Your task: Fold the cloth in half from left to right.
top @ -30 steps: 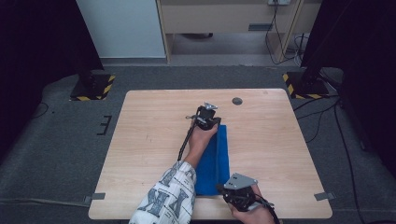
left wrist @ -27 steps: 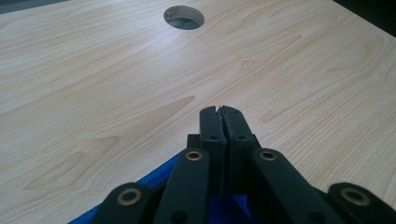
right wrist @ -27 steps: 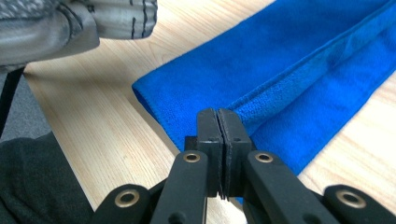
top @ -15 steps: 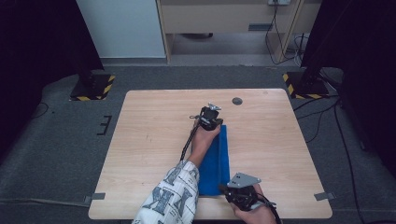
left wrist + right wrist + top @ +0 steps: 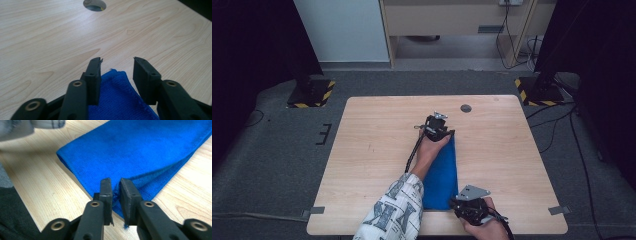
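Note:
A blue cloth (image 5: 443,175) lies folded in a long strip on the wooden table (image 5: 377,150). My left gripper (image 5: 446,133) rests at its far end. In the left gripper view the jaws have just been opening and my left gripper (image 5: 117,60) stands open, the cloth's corner (image 5: 115,95) lying loose between and below the jaws. My right gripper (image 5: 455,204) is at the cloth's near right corner. There the jaws have also just been opening: my right gripper (image 5: 113,181) shows a narrow gap with the cloth's (image 5: 140,152) edge in it.
A round grey grommet (image 5: 466,108) sits in the table near its far edge, ahead of the left gripper (image 5: 94,3). The person's patterned left sleeve (image 5: 397,210) crosses the table's near edge beside the cloth. Bare wood lies left and right of the cloth.
Both hands and the cloth keep their places in the high view. The jaws' parting is too small to make out there.

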The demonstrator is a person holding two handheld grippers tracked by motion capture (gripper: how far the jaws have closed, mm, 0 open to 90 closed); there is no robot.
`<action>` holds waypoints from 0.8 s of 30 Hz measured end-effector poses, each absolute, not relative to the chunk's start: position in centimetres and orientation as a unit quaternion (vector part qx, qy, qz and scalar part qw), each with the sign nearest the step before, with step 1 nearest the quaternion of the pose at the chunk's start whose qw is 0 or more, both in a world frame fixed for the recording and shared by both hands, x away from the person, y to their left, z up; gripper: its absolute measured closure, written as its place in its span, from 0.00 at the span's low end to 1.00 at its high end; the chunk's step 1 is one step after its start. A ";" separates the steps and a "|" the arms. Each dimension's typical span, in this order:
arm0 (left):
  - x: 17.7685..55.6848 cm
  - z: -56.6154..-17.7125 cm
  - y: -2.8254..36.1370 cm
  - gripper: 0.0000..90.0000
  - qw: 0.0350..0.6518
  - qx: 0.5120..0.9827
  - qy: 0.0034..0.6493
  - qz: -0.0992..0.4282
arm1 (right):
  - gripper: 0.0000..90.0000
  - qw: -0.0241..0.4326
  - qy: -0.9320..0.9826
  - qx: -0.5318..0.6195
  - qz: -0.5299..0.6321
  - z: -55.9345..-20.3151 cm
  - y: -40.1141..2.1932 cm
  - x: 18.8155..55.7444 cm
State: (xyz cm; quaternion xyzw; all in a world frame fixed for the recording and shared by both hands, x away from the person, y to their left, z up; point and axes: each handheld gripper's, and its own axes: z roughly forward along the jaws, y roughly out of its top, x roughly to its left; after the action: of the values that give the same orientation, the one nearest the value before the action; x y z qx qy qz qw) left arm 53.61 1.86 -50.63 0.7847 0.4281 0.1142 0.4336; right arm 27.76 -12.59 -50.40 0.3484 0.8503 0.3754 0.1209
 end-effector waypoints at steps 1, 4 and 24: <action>53.6 -50.5 1.9 0.56 0.438 0.783 0.426 0.115 | 0.82 0.121 0.850 0.352 0.372 -50.5 -12.6 27.8; 53.4 -49.9 2.2 0.45 0.449 0.779 0.424 0.111 | 0.66 0.126 0.850 0.360 0.364 -50.7 -12.8 28.0; 49.7 -47.7 6.8 0.06 0.458 0.777 0.409 0.137 | 0.08 0.151 0.832 0.369 0.386 -51.2 -14.0 30.3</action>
State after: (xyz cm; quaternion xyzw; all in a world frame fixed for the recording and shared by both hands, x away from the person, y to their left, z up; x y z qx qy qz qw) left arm 49.74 6.83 -47.72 0.7772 0.4094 0.1372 0.4577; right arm 30.30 -13.95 -51.22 0.3687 0.8319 0.3860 0.1514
